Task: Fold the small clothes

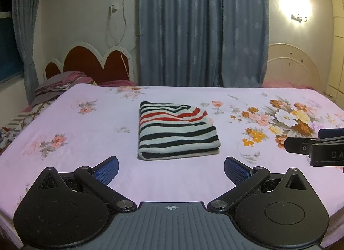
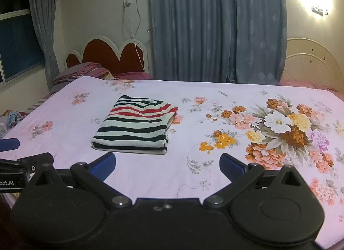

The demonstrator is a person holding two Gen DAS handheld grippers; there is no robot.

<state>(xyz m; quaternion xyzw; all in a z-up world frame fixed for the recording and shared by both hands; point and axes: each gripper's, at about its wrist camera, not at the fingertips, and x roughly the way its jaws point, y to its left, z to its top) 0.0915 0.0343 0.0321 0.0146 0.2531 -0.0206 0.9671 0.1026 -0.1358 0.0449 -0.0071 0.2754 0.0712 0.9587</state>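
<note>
A striped garment (image 1: 177, 130), white with black and red stripes, lies folded into a neat rectangle on the pink floral bedsheet (image 1: 86, 134). It also shows in the right wrist view (image 2: 135, 125). My left gripper (image 1: 171, 169) is open and empty, held just in front of the garment's near edge. My right gripper (image 2: 167, 165) is open and empty, near the garment's near right corner. The right gripper shows at the right edge of the left wrist view (image 1: 318, 144), and the left gripper at the left edge of the right wrist view (image 2: 19, 164).
The bed has a large printed flower bouquet (image 2: 283, 129) to the right of the garment. Blue curtains (image 1: 202, 28) hang behind the bed. A red heart-shaped headboard (image 1: 92, 65) with pillows stands at the back left, a white headboard (image 1: 294, 65) at the back right.
</note>
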